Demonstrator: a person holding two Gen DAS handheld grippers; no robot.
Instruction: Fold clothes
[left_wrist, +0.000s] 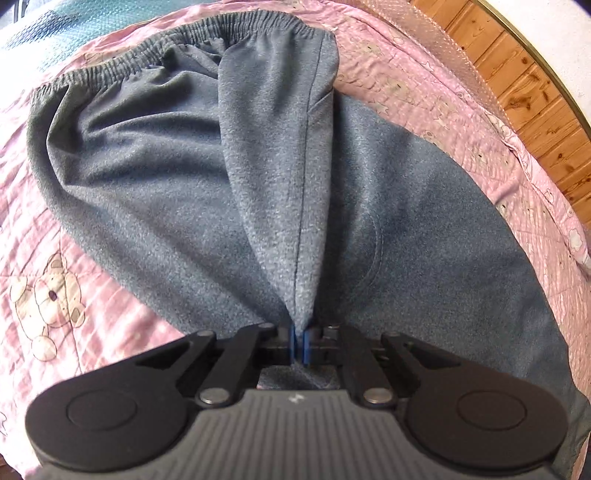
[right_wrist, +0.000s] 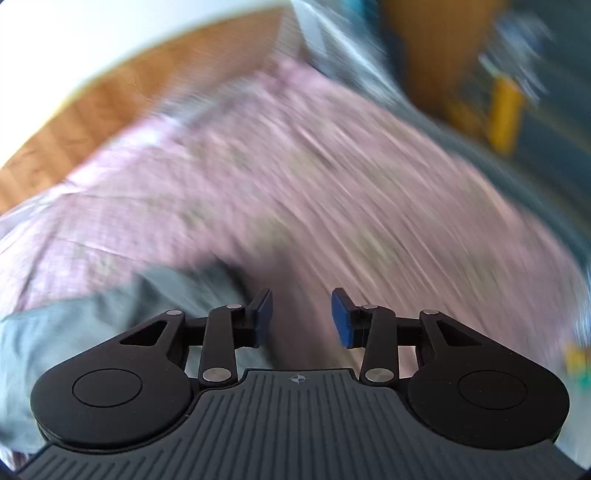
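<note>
My left hand-held gripper (left_wrist: 298, 341) was clenched on a pinch of the grey fleece trousers (left_wrist: 166, 192) spread on the pink bed quilt (left_wrist: 74, 266); soft and floppy (best held by seam or waistband). My right hand-held gripper (right_wrist: 302, 317) hung released, empty.

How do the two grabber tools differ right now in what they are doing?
The left gripper has its blue pads pressed together on a pinch of the grey trousers; the right gripper stands open with nothing between its pads. The left gripper's view is sharp, filled by the trousers; the right gripper's view is smeared with blur, showing mostly pink quilt. Both have the same black linkage and blue pads.
</note>
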